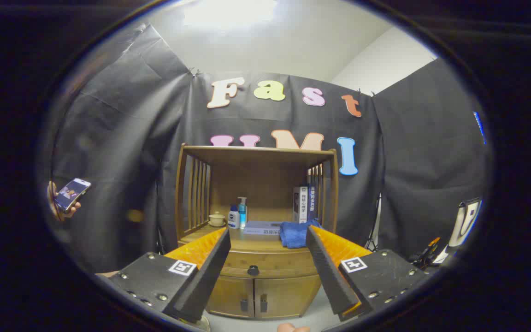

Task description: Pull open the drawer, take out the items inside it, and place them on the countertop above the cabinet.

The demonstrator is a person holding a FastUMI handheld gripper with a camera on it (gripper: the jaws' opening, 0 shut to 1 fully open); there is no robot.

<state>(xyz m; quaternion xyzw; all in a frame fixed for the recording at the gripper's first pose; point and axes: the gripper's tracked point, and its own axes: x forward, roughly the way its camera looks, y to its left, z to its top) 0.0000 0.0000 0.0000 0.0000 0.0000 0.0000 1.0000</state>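
Tool (268, 240) agape, drawer (265, 263) beyond

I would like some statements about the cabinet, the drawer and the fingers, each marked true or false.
1. The drawer is closed. True.
2. The gripper is shut on the drawer knob. False: its fingers are spread open, with the knob beyond them, untouched.
3. A blue cloth lies on the countertop. True.
4. The pump bottle lies on its side. False: it stands upright beside a white bottle.
5. Books stand upright behind the cloth. True.
6. The two lower doors stand open. False: both are shut.
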